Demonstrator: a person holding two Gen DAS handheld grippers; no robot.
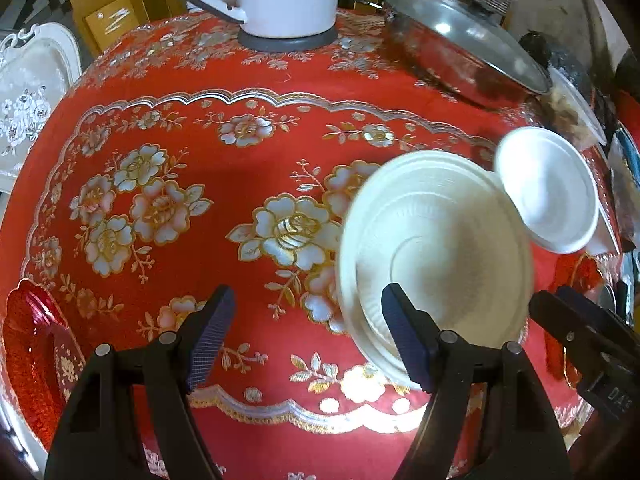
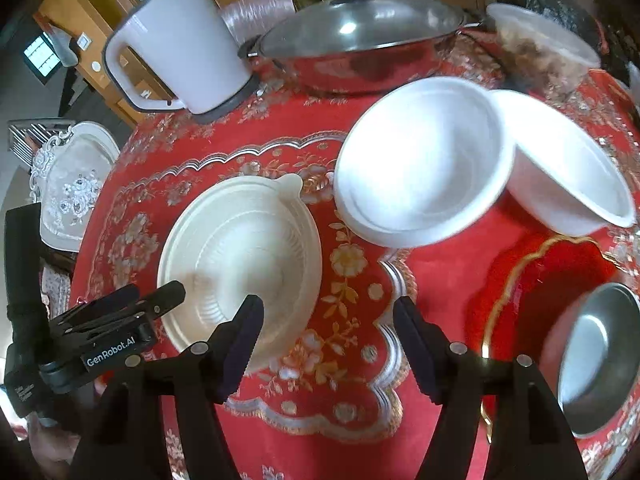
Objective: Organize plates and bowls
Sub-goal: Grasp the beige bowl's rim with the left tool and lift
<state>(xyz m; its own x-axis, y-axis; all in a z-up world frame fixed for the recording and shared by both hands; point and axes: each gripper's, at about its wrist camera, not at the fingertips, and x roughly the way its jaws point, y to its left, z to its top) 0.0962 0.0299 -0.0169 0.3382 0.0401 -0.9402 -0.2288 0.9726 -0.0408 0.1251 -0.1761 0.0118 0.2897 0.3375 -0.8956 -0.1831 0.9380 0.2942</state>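
Both grippers, left [image 1: 308, 340] and right [image 2: 328, 348], fingers wide apart, hold nothing; cream bowl [image 2: 240, 256] sits ahead of right's left finger.

Strong fisheye bending is seen at the dark corners; glare is thrown on the pot lid [image 2: 360, 20] and the red cloth [image 1: 360, 392], and the white bowls [image 2: 424, 160] are smeared by motion blur

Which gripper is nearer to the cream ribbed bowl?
Left. The left gripper has one of its fingers over the cream ribbed bowl, fingers open. The right gripper is open beside it, over the tablecloth.
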